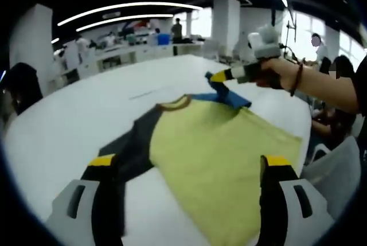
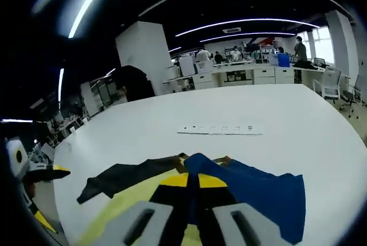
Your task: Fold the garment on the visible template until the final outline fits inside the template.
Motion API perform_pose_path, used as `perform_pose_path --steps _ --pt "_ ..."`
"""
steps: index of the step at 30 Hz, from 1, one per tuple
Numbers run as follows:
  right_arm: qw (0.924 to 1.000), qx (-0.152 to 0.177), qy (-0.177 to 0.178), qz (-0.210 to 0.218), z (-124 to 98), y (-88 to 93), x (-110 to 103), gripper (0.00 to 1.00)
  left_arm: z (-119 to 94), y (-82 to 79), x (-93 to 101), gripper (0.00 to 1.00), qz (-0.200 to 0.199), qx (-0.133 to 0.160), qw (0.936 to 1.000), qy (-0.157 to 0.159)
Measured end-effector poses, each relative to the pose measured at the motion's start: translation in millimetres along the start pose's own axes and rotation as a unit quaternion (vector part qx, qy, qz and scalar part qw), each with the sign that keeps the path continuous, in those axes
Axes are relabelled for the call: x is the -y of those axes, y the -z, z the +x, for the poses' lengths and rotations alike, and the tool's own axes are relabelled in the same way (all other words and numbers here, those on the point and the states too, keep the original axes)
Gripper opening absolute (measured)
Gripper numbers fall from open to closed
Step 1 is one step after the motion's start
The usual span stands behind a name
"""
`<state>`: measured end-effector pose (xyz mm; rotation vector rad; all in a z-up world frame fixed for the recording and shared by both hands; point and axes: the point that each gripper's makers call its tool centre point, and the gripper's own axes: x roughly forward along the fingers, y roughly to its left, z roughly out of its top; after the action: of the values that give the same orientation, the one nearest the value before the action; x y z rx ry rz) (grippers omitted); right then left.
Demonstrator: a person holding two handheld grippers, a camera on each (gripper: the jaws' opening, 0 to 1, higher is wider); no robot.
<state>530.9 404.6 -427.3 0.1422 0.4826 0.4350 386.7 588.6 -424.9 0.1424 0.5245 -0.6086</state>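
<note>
Pinching the blue sleeve (image 2: 258, 191) between closed jaws, the right gripper (image 1: 221, 77) has the cloth raised off the white surface (image 1: 74, 120) at the far end of the garment (image 1: 223, 160). The left gripper (image 1: 189, 163) hangs with its jaws spread wide and holding nothing, one tip over the dark sleeve (image 1: 129, 145) on the left, the other over the yellow body near its right edge.

The grip looks narrow, on what seems a small bunch of fabric, so the sleeve could slide out partway through a fold and drop askew. Pulling only from that point could also drag the whole shirt, since nothing pins the near end; wrinkles or a skewed fold line would probably follow. No template outline can be made out under the cloth, so whether the shape will end up inside it cannot be judged.

In the left gripper view the right edge of the yellow body lies close to the surface's right edge, beside a white chair (image 1: 338, 166), so drift that way risks cloth hanging off. Far and left of the garment the surface is bare and broad. A thin white strip (image 2: 221, 129) lies well apart on the far side, out of the fold's way. People stand at distant desks, nowhere near.
</note>
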Motion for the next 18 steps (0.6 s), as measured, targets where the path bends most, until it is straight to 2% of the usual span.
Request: perform_pose_path --steps 18 --pt "0.9998 -0.016 0.000 -0.011 1.3 10.7 -6.9 0.00 -2.5 -3.8 4.8 0.99 0.008 0.005 0.9999 0.008"
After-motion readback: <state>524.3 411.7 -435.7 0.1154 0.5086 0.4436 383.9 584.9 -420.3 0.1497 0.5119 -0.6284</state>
